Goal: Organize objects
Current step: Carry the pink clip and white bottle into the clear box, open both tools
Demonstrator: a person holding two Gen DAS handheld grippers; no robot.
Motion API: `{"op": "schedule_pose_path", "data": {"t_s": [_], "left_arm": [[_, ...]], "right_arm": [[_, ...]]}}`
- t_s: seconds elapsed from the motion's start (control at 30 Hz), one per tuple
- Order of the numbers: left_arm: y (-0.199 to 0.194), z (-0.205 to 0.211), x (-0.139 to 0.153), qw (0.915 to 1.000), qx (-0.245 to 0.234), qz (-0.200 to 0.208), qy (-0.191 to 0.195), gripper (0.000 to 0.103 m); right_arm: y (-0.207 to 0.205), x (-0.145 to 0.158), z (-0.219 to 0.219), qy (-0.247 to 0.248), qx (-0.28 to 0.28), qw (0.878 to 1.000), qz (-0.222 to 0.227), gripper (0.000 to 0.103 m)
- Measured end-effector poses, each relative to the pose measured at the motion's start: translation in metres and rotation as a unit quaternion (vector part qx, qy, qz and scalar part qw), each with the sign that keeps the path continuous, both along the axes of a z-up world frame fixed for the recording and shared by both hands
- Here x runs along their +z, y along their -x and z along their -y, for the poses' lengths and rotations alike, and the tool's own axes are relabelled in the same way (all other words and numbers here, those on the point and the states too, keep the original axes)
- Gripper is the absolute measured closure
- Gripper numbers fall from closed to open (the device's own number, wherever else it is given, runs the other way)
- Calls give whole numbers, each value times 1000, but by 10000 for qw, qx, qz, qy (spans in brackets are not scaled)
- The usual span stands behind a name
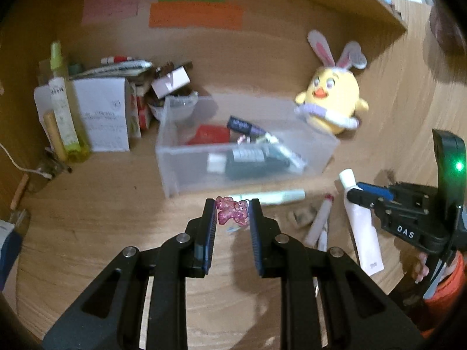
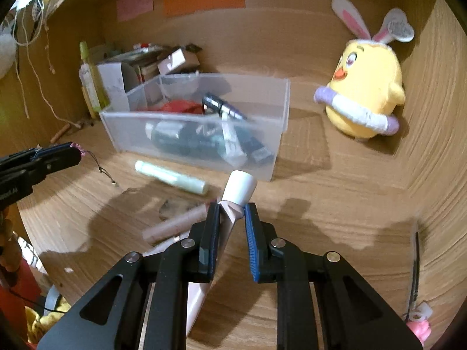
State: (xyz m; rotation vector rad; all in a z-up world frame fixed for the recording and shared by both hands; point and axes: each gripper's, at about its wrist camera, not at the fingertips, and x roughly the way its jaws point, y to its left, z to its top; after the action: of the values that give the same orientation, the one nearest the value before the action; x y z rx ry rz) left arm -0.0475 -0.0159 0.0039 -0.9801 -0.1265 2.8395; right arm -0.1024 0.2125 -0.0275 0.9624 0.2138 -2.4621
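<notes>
A: Entry, near field. Left tongs (image 1: pixel 232 208): what is held?

B: A small pink glittery charm (image 1: pixel 232 213) is pinched between the tips, jaws closed on it; a thin cord is seen trailing from it in the right wrist view. Whether it is lifted clear of the desk cannot be settled, since the view is blurred.

A: Right tongs (image 2: pixel 231 208)?

B: Clenched on a white-capped tube (image 2: pixel 238 189), gripped just below the cap. The cap projects ahead of the tips; the flat tail runs back under the left finger. The long axis is thus laid roughly along the tongs, tilted a little to the right.

A: Between the tongs and the target?

B: On the desk, just ahead and left of the right tips, a pale green tube (image 2: pixel 172 178) is lying crosswise; a pinkish stick (image 2: pixel 175 224) lies nearer still. Both are loose and untouched.

A: Target position?

B: The clear plastic bin (image 2: pixel 281 102) is taken as the destination. It stands straight ahead of both tongs, beyond the green tube, already holding a dark bottle (image 2: pixel 186 140) and other items. The near wall is faced by both tips.

A: Which hand is nearer?

B: The right is judged nearer; the capped end is already pointed at the bin's near right corner. A forward carry over the wall is called for, cap first.

A: Far field?

B: A yellow plush chick (image 2: pixel 367 87) is noted beyond the bin, right of the right tongs.
</notes>
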Motion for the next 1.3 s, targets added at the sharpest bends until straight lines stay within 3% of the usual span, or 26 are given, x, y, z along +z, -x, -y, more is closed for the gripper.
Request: {"op": "schedule_pose_path", "data": {"t_s": [0.5,0.83,1.03,1.3], "left_arm": [[22,15,61,9975,149,-668,-179,81],[61,15,91,9969,215,-738,-149,81],[90,11,87,9978,184,-610,-157,81],[133,5,45,9998,156,-3,-104,81]], "right_arm": [[18,74,5,544,-24,9953,-795,87],[60,100,34,552,-33,9928,-1061,87],[90,99,55,297,-49,9938,-1067,87],[141,63,66,182,-147,9992,-334,87]]}}
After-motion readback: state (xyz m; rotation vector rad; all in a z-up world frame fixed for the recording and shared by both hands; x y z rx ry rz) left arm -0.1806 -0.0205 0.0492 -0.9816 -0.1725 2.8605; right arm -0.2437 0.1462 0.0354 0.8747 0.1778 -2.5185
